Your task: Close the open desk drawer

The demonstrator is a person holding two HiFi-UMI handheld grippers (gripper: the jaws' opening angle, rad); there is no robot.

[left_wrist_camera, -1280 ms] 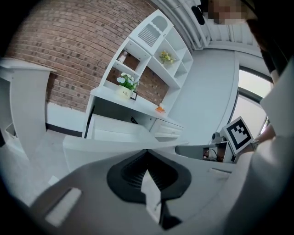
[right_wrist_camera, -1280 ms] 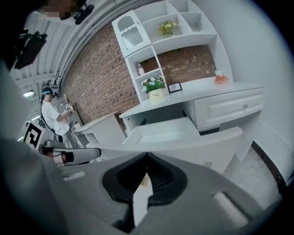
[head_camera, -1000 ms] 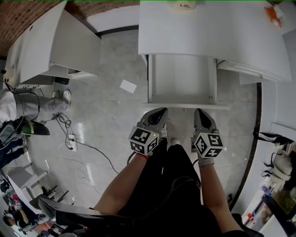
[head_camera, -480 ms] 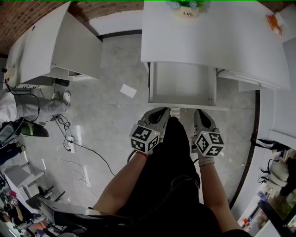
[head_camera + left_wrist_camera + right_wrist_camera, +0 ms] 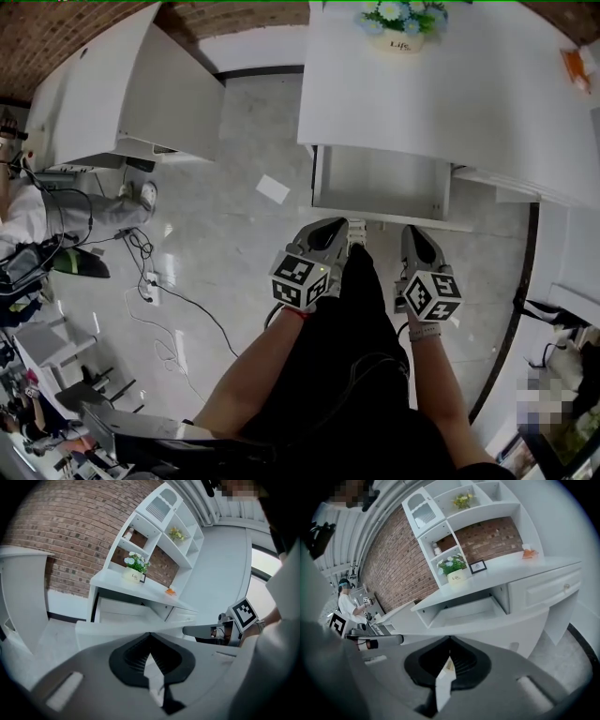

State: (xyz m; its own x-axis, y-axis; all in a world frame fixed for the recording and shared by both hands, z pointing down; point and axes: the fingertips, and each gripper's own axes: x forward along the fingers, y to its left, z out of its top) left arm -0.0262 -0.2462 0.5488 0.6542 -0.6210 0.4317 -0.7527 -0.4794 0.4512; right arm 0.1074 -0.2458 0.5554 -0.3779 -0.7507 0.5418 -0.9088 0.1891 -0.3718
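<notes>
The white desk drawer [image 5: 380, 183] stands partly out from under the white desk [image 5: 441, 89]; its inside looks empty. Both grippers are shut, with nothing between the jaws. My left gripper [image 5: 328, 229] has its tip at the left part of the drawer front [image 5: 375, 219], and my right gripper [image 5: 413, 234] is at the right part. In the left gripper view the drawer front [image 5: 112, 631] fills the space just ahead of the left gripper [image 5: 150, 634]. In the right gripper view the open drawer [image 5: 464, 612] lies right beyond the right gripper [image 5: 450, 639].
A flower pot [image 5: 401, 30] and an orange item [image 5: 576, 58] sit on the desk top. Another white desk [image 5: 112, 94] stands at the left. Cables [image 5: 155, 291] and a sheet of paper [image 5: 274, 189] lie on the grey floor. The person's dark-clad legs [image 5: 352, 356] are between the grippers.
The drawer has slid farther in under the desk, so less of it shows. Both grippers have moved forward with its front, and the person has stepped closer.
</notes>
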